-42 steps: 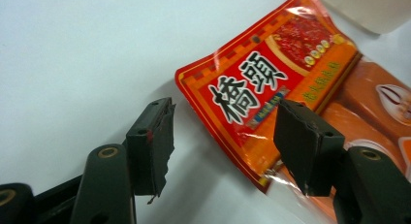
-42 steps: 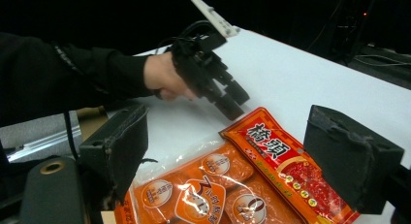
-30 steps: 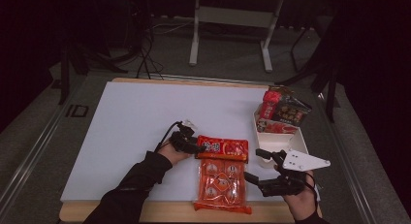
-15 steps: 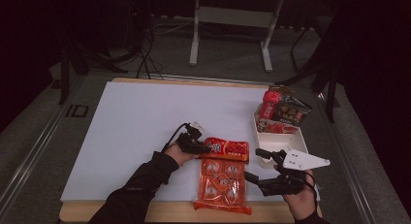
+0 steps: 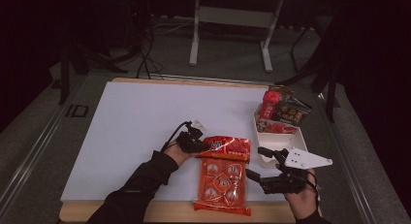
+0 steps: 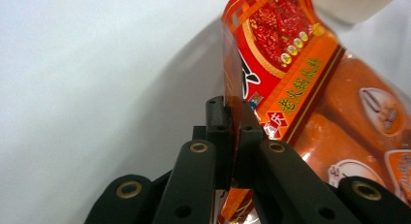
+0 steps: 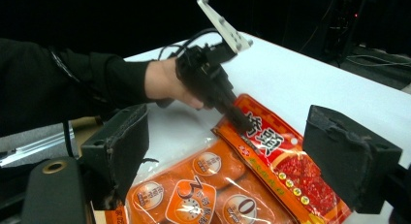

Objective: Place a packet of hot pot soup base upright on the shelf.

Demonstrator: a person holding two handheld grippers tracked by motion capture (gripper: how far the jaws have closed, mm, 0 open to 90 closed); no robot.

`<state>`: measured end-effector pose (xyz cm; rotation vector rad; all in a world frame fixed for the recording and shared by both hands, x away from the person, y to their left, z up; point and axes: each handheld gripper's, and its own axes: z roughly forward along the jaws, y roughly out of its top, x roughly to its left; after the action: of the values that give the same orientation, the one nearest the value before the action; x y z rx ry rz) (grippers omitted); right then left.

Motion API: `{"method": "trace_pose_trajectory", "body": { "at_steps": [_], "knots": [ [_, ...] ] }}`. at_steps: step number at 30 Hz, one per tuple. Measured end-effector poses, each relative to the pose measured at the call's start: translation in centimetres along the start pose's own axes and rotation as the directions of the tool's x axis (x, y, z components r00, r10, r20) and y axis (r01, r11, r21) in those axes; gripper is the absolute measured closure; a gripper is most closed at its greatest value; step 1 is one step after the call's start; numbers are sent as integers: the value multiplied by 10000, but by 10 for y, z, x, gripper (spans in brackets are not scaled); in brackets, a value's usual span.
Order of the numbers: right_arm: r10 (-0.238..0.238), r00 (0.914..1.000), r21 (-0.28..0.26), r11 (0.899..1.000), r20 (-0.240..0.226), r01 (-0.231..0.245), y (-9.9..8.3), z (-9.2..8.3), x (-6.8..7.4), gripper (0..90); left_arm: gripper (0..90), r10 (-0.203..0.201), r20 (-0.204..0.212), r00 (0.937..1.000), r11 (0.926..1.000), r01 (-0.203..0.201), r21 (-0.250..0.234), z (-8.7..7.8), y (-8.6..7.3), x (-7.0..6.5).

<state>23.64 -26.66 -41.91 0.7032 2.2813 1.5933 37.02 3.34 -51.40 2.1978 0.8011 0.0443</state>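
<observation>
At the lower middle of the high view, our left tongs (image 5: pixel 206 147) had just been closing, and they now stood clenched on the left edge of the flat red foil packet with yellow lettering (image 5: pixel 228 147). The left gripper view showed it plainly: both black pads (image 6: pixel 249 132) pressed on the packet's thin edge (image 6: pixel 278 54), with the packet rising toward the upper right of that frame. A second earlier the tongs sat beside the packet with a gap between the pads; since then the hand had come up a little, and the packet's held edge looked lifted off the white bench (image 5: pixel 145 122).

The packet lay across the upper end of the clear bag of orange buns (image 5: pixel 223 183), touching it. Our right tongs (image 5: pixel 256 163) hovered released at the lower right, their pads well apart and holding nothing, just below the white rectangular tray (image 5: pixel 295 136) that carried other snack packets (image 5: pixel 283 112).

We judged that the grasp was made, so the packet was ready to be carried, likely toward the tray.
</observation>
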Motion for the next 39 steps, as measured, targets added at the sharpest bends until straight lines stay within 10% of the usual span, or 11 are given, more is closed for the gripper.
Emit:
{"method": "trace_pose_trajectory", "body": {
  "at_steps": [8, 15, 25, 39],
  "knots": [
    [-483, 9953, -264, 9984, 842, 507, 4, -9, -4, 158, 891, 170, 144, 9998, 9976, -160, -668, -27, 9, -12],
    [147, 9910, -357, 9993, 1334, -101, 5, -18, -11, 141, 891, 407, 244, 9989, 9932, -378, -1104, -47, 13, -23],
    [104, 9936, 112, 9999, 1126, -117, 8, -15, -5, 98, 892, 891, 558, 9945, 9835, -790, -1627, -71, 22, -44],
    [5, 9872, -252, 9997, 1594, 36, 17, -27, -14, 94, 896, 2430, 951, 9654, 9450, -2135, -2476, -103, 40, -88]
  ]
}}
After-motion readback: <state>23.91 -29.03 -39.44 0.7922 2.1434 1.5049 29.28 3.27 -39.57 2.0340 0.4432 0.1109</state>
